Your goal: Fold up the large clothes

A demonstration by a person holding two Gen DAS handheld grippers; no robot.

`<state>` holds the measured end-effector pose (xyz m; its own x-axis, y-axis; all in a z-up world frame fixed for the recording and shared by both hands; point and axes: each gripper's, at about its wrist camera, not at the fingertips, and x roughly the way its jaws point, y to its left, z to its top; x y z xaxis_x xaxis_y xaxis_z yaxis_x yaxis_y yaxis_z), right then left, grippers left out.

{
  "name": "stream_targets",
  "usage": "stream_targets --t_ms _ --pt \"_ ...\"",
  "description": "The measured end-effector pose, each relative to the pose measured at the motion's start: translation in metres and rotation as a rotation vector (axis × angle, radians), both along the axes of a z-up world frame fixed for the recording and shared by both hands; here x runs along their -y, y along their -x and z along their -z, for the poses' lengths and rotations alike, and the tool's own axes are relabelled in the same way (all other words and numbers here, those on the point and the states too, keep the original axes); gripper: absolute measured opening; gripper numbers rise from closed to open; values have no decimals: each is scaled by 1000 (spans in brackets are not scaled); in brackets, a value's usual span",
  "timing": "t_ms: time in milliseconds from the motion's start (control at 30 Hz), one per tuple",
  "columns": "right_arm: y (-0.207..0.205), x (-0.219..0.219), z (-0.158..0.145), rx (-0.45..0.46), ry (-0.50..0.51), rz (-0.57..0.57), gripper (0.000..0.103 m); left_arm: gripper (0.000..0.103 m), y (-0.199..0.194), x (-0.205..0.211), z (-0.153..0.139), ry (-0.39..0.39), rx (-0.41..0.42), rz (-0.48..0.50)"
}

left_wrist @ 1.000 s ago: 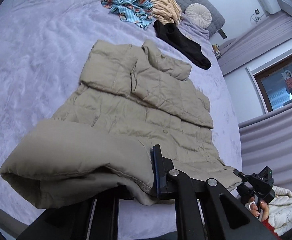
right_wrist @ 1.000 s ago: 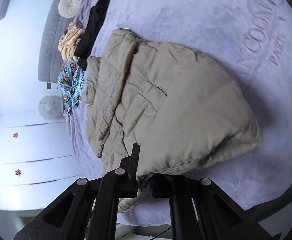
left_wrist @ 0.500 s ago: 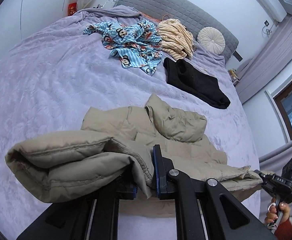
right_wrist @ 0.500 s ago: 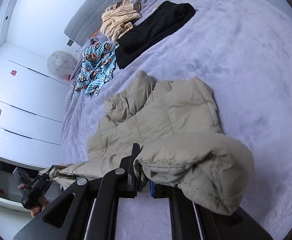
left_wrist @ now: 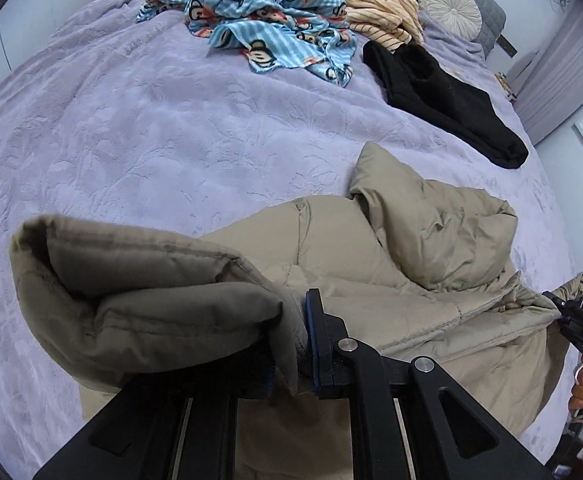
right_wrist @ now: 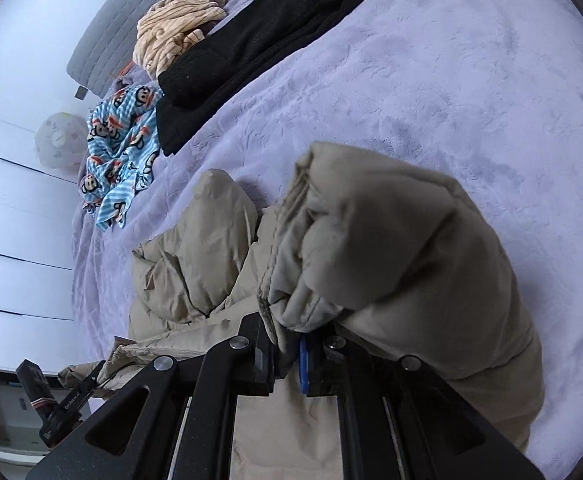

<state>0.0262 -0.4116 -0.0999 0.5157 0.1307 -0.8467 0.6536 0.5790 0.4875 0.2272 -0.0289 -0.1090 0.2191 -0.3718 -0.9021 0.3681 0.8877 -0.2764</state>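
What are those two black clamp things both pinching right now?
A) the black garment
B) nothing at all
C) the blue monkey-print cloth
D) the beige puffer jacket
D: both the left gripper and the right gripper are closed on bunched folds of the beige puffer jacket; the other clothes lie untouched farther up the bed.

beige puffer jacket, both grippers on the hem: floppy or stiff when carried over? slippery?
Likely floppy: the beige puffer jacket sags between left gripper and right gripper. Probably light; the padding billows. The shell looks smooth, so it may slip, though both jaws pinch thick bunched hem.
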Motion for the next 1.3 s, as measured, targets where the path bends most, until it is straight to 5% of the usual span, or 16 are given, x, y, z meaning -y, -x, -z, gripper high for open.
stream_targets --t_ms 133,267,333,367,400,467,533,600,667,700,767,867,1000,1300 --pt "-18 5 27 -32 -16 3 9 15 -12 5 20 -9 -40 -21" --pt "-20 8 28 -32 -44 26 10 16 -10 4 10 -16 -26 -18" --pt "-18 9 21 -20 -52 17 12 26 -3 0 -4 0 16 -3" --pt "-15 9 16 -9 -54 8 18 37 1 -3 -11 7 41 4" --pt "-12 9 11 4 -58 0 22 62 4 -4 -18 2 68 5" --pt "-5 9 0 27 -56 -8 50 93 13 -9 -35 -19 163 -16" --pt "1 7 -13 51 -33 -6 63 93 15 -12 -47 -16 198 -14" --pt "7 1 -22 72 -43 -31 63 93 13 -14 -49 3 180 -24" --pt "9 -9 -22 82 -58 -77 46 89 14 -9 -43 42 137 12" --pt "4 -17 -20 68 -62 -118 38 73 16 -3 -39 50 124 44" --pt "-9 -35 -7 13 -25 -225 26 65 23 15 -24 9 108 109" --pt "-28 -57 17 -58 64 -323 23 65 32 41 5 -56 128 146" --pt "-46 -53 37 -60 135 -309 18 65 23 57 32 -106 185 95" --pt "-84 -36 48 -96 206 -322 12 65 -11 78 42 -155 202 108"
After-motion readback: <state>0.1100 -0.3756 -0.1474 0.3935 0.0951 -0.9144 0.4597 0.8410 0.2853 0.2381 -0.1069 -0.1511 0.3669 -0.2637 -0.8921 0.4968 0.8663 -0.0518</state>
